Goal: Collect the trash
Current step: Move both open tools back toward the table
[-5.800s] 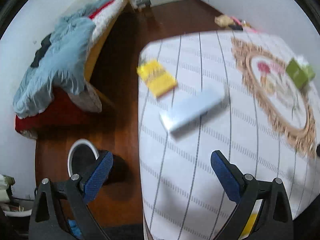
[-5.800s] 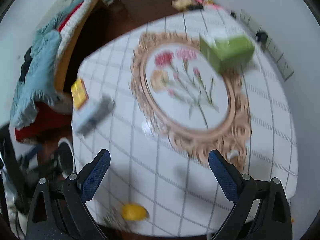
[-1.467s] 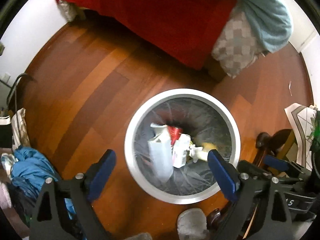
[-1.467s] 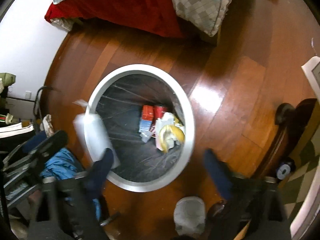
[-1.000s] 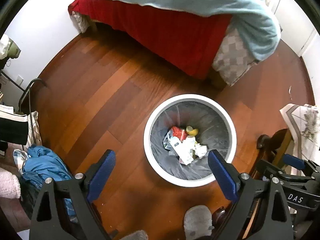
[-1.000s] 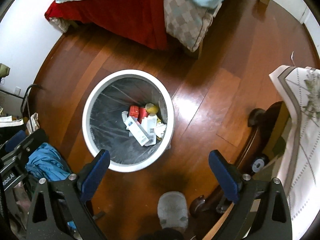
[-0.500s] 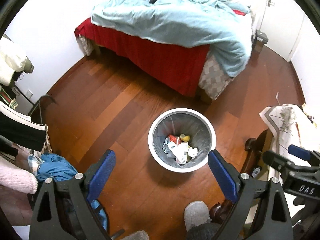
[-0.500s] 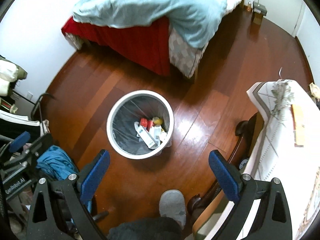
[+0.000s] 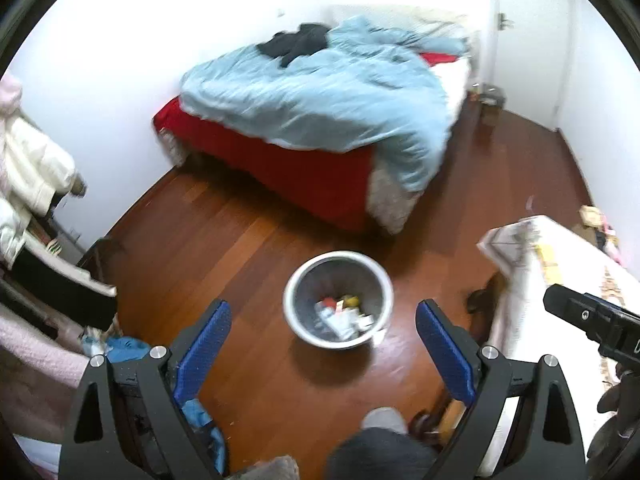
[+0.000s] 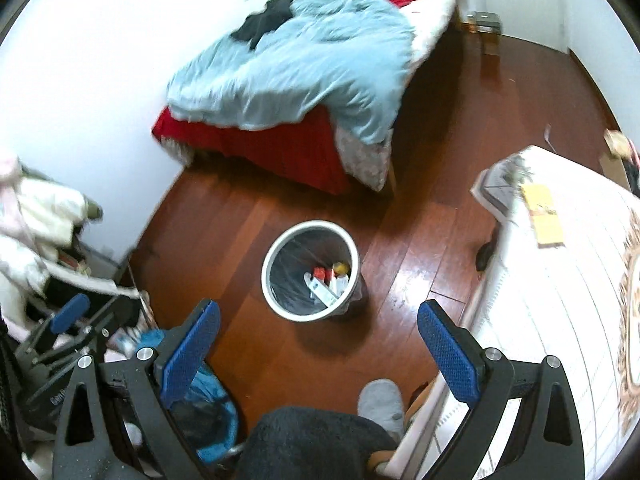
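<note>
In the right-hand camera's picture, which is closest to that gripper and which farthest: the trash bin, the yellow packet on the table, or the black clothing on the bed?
From the right gripper, nearest first:
1. Trash bin, on the floor just ahead, between the fingers.
2. Yellow packet, on the table to the right.
3. Black clothing, atop the blue blanket on the bed, far back.

The bin (image 10: 267, 276) has a white rim and a grey liner; inside lie red, white and yellow scraps (image 10: 327, 278). The floor (image 10: 248, 216) is reddish-brown wood. The bed (image 9: 304, 168) has a red skirt under a pale blue duvet (image 9: 320, 92). The tablecloth (image 10: 560, 320) is white with thin grey lines and a gold ornament; a yellow packet (image 10: 543, 216) lies on it. Both grippers' pads (image 10: 188, 354) are blue on black frames.
</note>
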### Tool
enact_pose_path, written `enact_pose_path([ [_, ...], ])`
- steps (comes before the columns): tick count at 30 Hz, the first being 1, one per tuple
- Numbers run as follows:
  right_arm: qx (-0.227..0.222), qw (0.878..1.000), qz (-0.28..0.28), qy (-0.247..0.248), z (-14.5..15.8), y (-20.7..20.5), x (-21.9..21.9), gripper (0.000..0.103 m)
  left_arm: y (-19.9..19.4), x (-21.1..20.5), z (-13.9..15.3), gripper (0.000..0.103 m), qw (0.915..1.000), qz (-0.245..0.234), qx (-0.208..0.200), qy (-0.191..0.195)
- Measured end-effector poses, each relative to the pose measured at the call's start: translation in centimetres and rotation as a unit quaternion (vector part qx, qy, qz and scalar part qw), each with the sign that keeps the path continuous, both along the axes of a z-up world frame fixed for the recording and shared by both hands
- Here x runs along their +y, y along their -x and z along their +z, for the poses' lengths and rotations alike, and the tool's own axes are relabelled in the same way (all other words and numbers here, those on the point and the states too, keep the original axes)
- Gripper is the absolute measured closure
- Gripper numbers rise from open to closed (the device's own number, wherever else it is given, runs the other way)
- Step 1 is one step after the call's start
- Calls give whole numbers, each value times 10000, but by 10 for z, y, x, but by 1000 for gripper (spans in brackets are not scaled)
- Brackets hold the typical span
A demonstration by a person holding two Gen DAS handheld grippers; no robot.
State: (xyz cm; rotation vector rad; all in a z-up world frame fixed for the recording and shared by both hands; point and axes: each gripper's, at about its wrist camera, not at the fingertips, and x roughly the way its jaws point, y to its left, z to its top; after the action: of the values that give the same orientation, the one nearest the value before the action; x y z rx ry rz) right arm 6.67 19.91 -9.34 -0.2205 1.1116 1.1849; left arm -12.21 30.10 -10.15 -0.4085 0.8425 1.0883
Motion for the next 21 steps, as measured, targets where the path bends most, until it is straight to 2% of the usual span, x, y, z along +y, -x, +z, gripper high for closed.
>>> enact_pose_path([
  [4, 96, 9979, -604, -196, 15, -47, -55, 3, -60, -30, 0, 9, 9990, -413, -83, 138],
  [6, 37, 9945, -1040, -144, 18, -79, -90, 3, -93, -46, -6, 9, 9981, -570, -95, 201],
  [10, 50, 9779, -2084, 149, 5, -154, -161, 3, -175, -86, -27, 9, 9947, -952, -38, 388],
  [12, 164, 9608, -2755, 277, -8, -198, -206, 3, -214, -106, -42, 9, 9913, -1198, 55, 541],
  [16, 506, 9141, -3976, 609, -44, -284, -292, 3, -289, -144, -86, 9, 9816, -1657, 485, 818],
  [17, 693, 8957, -4337, 693, -57, -310, -319, 3, -303, -149, -96, 9, 9794, -1721, 572, 892],
  [21, 1055, 8415, -5233, 828, -94, -382, -380, 3, -352, -167, -129, 9, 9729, -1854, 917, 1033],
])
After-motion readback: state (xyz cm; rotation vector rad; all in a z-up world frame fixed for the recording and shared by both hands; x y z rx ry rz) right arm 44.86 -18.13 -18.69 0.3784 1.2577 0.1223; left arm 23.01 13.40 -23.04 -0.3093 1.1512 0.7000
